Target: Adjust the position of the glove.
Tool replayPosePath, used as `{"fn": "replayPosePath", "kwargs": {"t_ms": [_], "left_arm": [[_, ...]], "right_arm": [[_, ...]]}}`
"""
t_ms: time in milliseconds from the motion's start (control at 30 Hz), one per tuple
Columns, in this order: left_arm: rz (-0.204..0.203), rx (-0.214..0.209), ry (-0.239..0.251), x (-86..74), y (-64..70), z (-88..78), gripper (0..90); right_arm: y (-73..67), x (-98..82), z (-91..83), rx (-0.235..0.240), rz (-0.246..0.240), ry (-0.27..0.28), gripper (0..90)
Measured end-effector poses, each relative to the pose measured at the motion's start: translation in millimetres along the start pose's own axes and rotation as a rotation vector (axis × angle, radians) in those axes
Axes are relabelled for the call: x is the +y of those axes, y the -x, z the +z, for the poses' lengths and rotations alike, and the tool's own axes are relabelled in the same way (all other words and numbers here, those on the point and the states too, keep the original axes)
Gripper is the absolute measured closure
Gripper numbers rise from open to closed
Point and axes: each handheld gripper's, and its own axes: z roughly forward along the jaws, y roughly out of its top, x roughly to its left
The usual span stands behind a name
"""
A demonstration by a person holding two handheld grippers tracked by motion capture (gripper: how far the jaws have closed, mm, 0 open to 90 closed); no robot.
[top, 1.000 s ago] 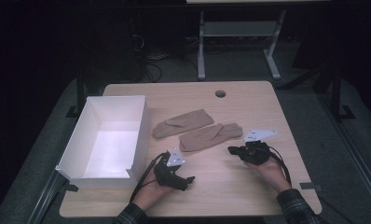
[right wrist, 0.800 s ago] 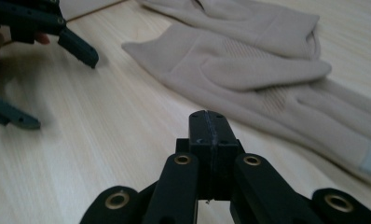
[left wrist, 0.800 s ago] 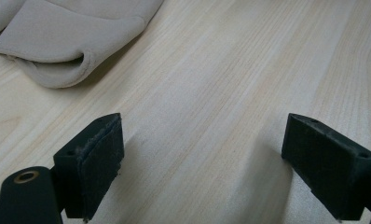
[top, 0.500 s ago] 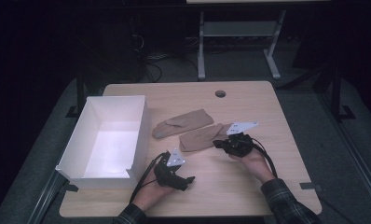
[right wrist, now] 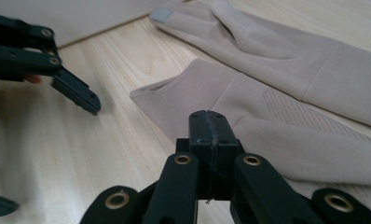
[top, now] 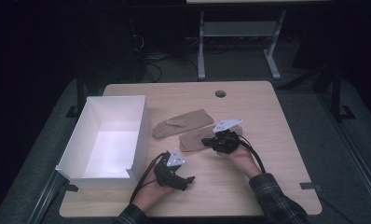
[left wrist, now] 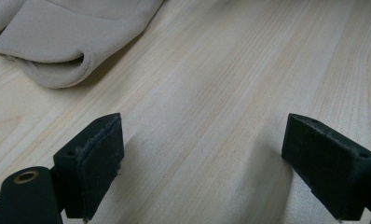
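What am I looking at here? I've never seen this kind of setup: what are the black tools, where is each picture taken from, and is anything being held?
A person sits at a wooden table and holds a hand-operated two-jaw gripper in each hand. The high view looks down from above the person's side. There the left gripper is near the white box, and the right gripper is at the nearer glove. The other two pictures come from cameras riding on the grippers, looking along their black jaws.

On the table lie two beige gloves, the farther glove beside the nearer one, and the open white box, which looks empty.

In the left gripper view the jaws stand wide apart over bare wood. In the right gripper view the right gripper's jaws are pressed together, just at the nearer glove's cuff; nothing is held.
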Motion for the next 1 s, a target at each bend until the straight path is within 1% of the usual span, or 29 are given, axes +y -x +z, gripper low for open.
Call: {"fn": "replayPosePath", "kwargs": {"t_ms": [33,100,200,233,267,333,367,400,467,600,633,700,733,800,833,867,1000], "left_arm": [[0.0,-0.001,0.0,0.0,0.0,0.0,12.2],[0.001,0.0,0.0,0.0,-0.1,0.0,12.2],[0.001,0.0,0.001,-0.1,-0.1,0.1,12.2],[0.001,0.0,0.001,-0.1,-0.1,0.1,12.2],[0.002,0.0,0.001,-0.1,-0.1,0.1,12.2],[-0.001,0.0,0.005,-0.2,0.1,0.4,12.2],[0.002,0.0,0.003,-0.2,-0.1,0.2,12.2],[0.002,0.001,0.003,-0.3,-0.1,0.3,12.2],[0.002,0.001,0.003,-0.2,-0.1,0.3,12.2],[0.003,0.002,0.0,-0.3,-0.2,0.0,12.2],[-0.005,-0.001,0.004,-0.5,0.4,0.1,12.2],[-0.01,-0.001,0.008,-0.6,0.8,0.3,12.2],[-0.013,-0.002,0.009,-0.5,1.1,0.4,12.2],[-0.013,-0.002,0.01,-0.6,1.0,0.5,12.2],[-0.013,-0.001,0.009,-0.6,1.1,0.4,12.2],[-0.013,-0.001,0.01,-0.6,1.1,0.4,12.2],[-0.012,-0.003,0.007,-0.5,0.9,0.3,12.2]], "right_arm": [[0.6,-0.1,6.1,-0.004,0.003,-0.004,90.0],[2.1,-0.4,10.2,0.0,0.021,-0.005,90.0],[4.0,-0.8,17.4,-0.001,0.022,-0.014,90.0],[4.0,-0.8,17.4,-0.001,0.022,-0.014,90.0],[4.3,-1.8,23.5,-0.001,0.016,-0.034,90.0],[4.2,-3.7,28.1,-0.006,0.021,-0.052,90.0],[4.5,-5.0,30.1,-0.005,0.019,-0.06,90.0],[4.2,-6.3,31.1,-0.004,0.027,-0.067,90.0],[4.5,-7.0,31.2,-0.003,0.028,-0.063,90.0],[3.0,-10.3,26.4,-0.005,0.021,-0.069,90.0],[2.4,-14.0,21.8,-0.007,0.011,-0.071,90.0],[0.8,-17.6,15.7,-0.009,0.016,-0.08,90.0],[1.3,-19.8,12.8,-0.009,0.009,-0.082,90.0],[1.5,-21.4,10.3,-0.009,0.006,-0.084,90.0],[1.5,-23.6,7.0,-0.01,0.004,-0.087,90.0],[1.0,-28.2,-0.3,-0.011,0.003,-0.096,90.0],[-0.3,-35.6,-13.2,-0.014,-0.002,-0.119,90.0]]}}
